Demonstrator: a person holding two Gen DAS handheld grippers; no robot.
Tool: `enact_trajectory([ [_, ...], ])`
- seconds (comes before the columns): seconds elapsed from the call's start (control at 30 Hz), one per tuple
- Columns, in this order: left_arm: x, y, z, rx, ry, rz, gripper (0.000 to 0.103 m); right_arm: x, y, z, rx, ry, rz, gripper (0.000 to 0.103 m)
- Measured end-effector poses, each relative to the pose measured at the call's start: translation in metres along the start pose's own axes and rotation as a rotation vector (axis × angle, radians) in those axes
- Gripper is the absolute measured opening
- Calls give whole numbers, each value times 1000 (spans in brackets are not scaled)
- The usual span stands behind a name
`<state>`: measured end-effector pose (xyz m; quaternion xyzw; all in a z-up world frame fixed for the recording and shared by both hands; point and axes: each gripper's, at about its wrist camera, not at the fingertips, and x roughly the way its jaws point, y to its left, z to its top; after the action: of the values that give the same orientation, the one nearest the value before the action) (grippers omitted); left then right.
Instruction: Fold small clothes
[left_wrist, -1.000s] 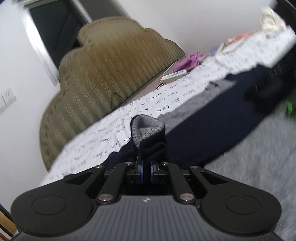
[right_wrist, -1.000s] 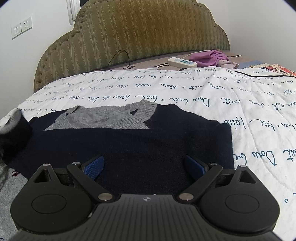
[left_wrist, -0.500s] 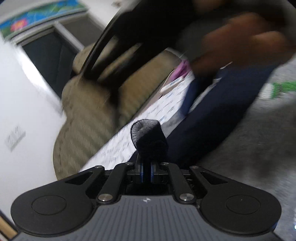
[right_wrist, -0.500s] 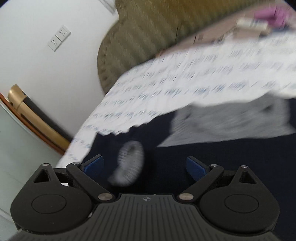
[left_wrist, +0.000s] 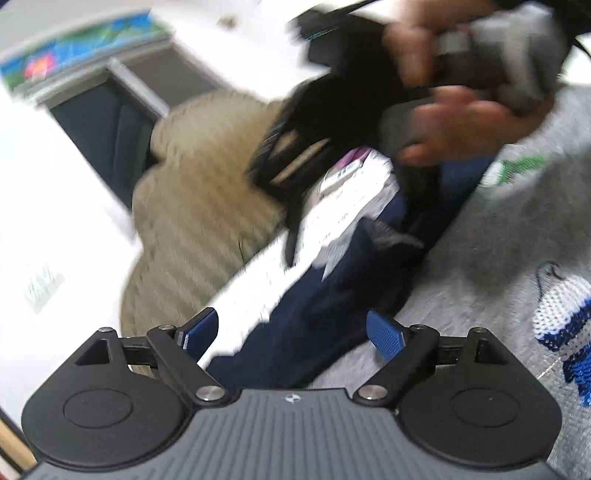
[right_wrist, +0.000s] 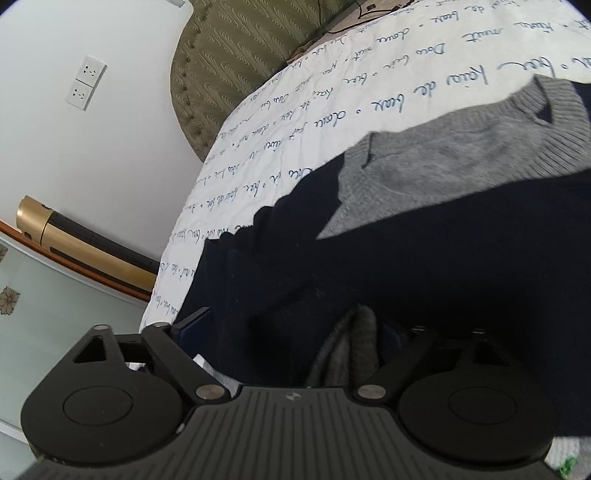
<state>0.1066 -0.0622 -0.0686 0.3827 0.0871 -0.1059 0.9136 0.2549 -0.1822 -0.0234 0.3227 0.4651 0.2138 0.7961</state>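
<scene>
— Fingers first: how do they stand on the left gripper (left_wrist: 293, 334)?
— Spread wide. Its jaws have just been opening, and both blue pads show with nothing pinched; only the navy sweater (left_wrist: 295, 332) lies beyond the gap, on the bed.
— And the right gripper (right_wrist: 291, 325)?
— Also spread, though its jaws have just been closing a little. Only the left finger (right_wrist: 194, 323) is plain to see, at nine o'clock; the other is hidden under dark cloth. The grey sleeve cuff (right_wrist: 351, 347) sits in the gap, toward three o'clock, and no pad can be seen pressing on it.
— Where is the garment itself?
— In the right wrist view the sweater spreads across the white quilt (right_wrist: 295, 122) printed with blue script. Its grey collar panel (right_wrist: 443, 155) lies toward one o'clock, the navy body fills the middle and the right, and a folded sleeve comes down to six o'clock.
— Anything else around?
— An olive padded headboard (right_wrist: 221, 55) at twelve o'clock, a double wall socket (right_wrist: 85, 82) at ten.
— And the left wrist view?
— Blurred. The person's right hand (left_wrist: 461, 107) is at one o'clock, gripping the other gripper's handle, and a grey sweatshirt (left_wrist: 498, 266) fills three o'clock.
</scene>
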Motion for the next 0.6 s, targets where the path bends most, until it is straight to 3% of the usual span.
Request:
enact_trajectory([
  [0.17, 10, 35, -1, -278, 123, -163, 88, 0, 4, -13, -92, 3, -56, 71],
  [0.2, 13, 39, -3, -335, 139, -199, 88, 1, 6, -16, -126, -5, -73, 52],
  [0.23, 16, 42, -5, -382, 157, -222, 88, 3, 11, -19, -166, -4, -104, 22],
  [0.27, 19, 43, -10, -413, 181, -232, 88, 5, 11, -19, -179, 7, -113, 17],
  [0.37, 25, 43, -21, -480, 247, -230, 88, -4, 12, -13, -210, -8, -105, 16],
  [0.47, 23, 52, -22, -523, 243, -232, 88, -30, 9, 3, -203, -61, -88, 16],
  [0.6, 21, 52, -24, -528, 249, -247, 88, -80, -9, 28, -205, -130, -145, 16],
])
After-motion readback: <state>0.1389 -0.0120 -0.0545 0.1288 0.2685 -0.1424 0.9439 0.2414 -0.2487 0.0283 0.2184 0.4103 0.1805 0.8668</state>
